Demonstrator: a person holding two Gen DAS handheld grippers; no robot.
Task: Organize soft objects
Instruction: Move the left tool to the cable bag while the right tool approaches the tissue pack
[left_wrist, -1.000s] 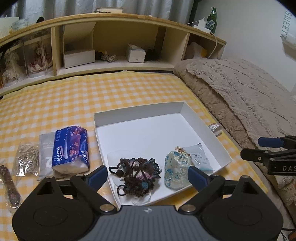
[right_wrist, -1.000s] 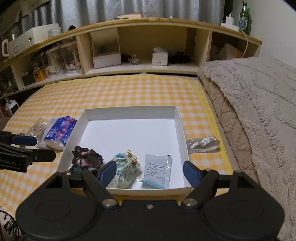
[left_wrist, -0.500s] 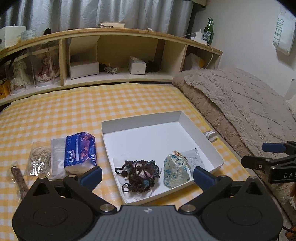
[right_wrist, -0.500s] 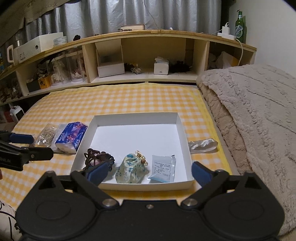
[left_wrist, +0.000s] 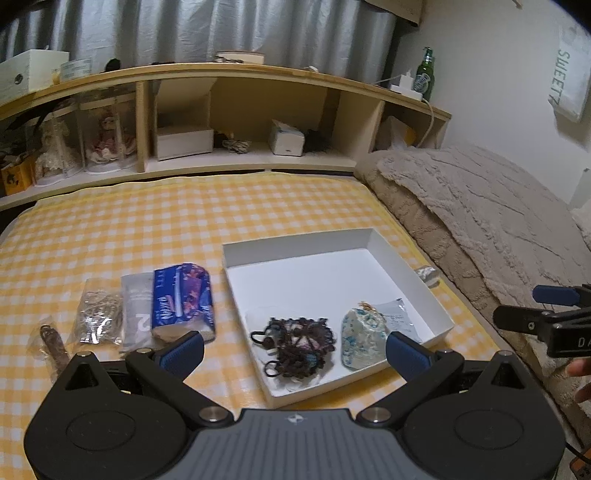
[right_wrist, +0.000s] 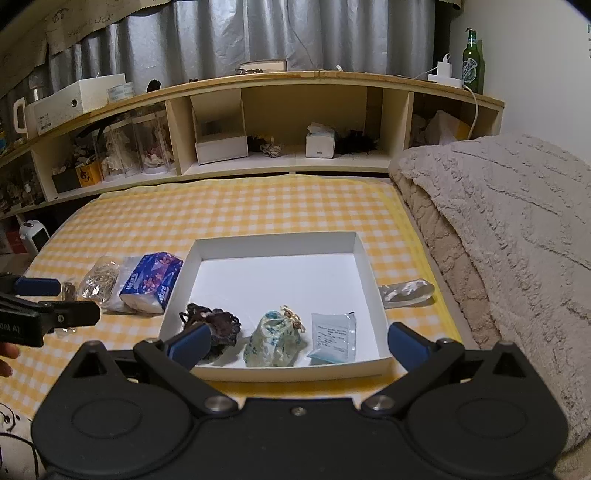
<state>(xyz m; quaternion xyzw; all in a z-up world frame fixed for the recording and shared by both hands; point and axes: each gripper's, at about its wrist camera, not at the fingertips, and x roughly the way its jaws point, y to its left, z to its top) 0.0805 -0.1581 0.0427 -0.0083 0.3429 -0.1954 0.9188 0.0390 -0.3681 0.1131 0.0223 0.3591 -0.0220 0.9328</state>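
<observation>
A white box lies on the yellow checked cloth. In it lie a dark crocheted piece, a blue floral pouch and a small clear packet. Left of the box lie a blue tissue pack, a grey packet, a bag of rubber bands and a small brown bagged item. My left gripper and right gripper are open and empty, held above the box's near edge.
A crumpled silver wrapper lies right of the box. A beige blanket rises along the right. A wooden shelf with boxes and jars runs along the back. A green bottle stands on its top right.
Both grippers have pulled back and risen from the box, so more of the cloth and shelf shows. The objects lie as before.
</observation>
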